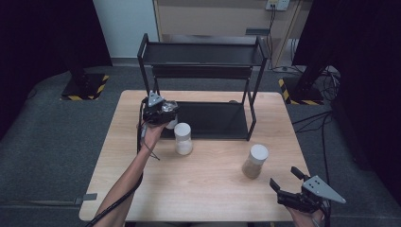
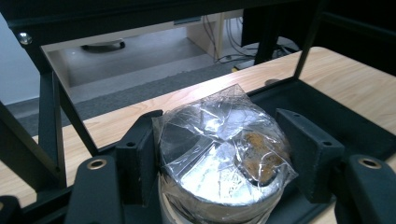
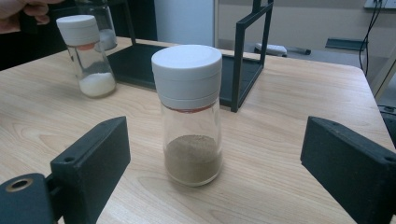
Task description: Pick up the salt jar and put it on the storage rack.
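Note:
My left gripper (image 1: 160,111) is shut on a glass jar (image 2: 219,158) whose silver lid is wrapped in crinkled clear film. It holds the jar (image 1: 169,109) over the front left corner of the black rack's lower shelf (image 1: 213,120). A white-lidded jar of white powder (image 1: 183,138) stands on the table just in front of the rack. To the right stands a white-lidded jar of brown powder (image 1: 255,161). My right gripper (image 1: 284,177) is open near the table's front right corner. In the right gripper view the brown powder jar (image 3: 189,116) stands a little ahead of the wide jaws, untouched.
The black two-tier metal rack (image 1: 203,56) stands at the back of the wooden table (image 1: 208,189). Its upright posts (image 1: 253,101) frame the lower shelf. A dark floor with cables surrounds the table.

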A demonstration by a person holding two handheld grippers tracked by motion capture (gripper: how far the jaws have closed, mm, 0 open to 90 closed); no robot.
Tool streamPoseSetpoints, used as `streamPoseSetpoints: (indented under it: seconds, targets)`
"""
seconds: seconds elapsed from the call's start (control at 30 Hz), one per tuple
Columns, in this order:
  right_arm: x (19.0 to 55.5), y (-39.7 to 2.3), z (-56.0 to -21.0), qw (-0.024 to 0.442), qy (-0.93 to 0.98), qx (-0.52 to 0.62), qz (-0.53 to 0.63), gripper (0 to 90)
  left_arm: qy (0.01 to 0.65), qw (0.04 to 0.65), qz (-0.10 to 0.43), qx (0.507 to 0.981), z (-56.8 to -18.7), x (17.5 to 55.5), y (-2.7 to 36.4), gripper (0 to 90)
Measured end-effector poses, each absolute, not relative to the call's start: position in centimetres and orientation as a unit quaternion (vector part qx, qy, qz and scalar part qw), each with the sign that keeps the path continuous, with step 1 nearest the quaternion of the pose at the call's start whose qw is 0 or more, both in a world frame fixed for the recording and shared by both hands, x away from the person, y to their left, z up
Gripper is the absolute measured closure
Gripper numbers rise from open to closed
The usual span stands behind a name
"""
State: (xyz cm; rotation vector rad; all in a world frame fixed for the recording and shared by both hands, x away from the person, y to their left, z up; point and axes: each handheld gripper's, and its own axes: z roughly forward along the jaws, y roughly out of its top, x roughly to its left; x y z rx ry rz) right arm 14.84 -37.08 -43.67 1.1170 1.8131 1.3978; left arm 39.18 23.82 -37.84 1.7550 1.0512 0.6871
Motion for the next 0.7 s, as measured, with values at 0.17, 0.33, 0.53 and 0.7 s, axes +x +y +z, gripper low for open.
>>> streamPoseSetpoints:
  seconds: [0.17,0.33,0.53,0.7]
  targets:
    - [14.9,-37.1,-43.7,0.292,0.68,0.42,0.525,8.2,0.433,0.468,0.285,0.716,-38.5,39.6,23.4,33.7]
    - [14.8,-37.1,-43.7,0.292,0.68,0.42,0.526,8.2,0.438,0.47,0.282,0.713,-39.2,40.1,23.1,33.7]
    - [14.8,-37.1,-43.7,0.292,0.68,0.42,0.526,8.2,0.44,0.462,0.285,0.715,-40.0,40.5,22.7,33.8]
    - [14.8,-37.1,-43.7,0.292,0.68,0.419,0.525,8.2,0.443,0.46,0.284,0.715,-40.6,40.6,22.5,33.8]
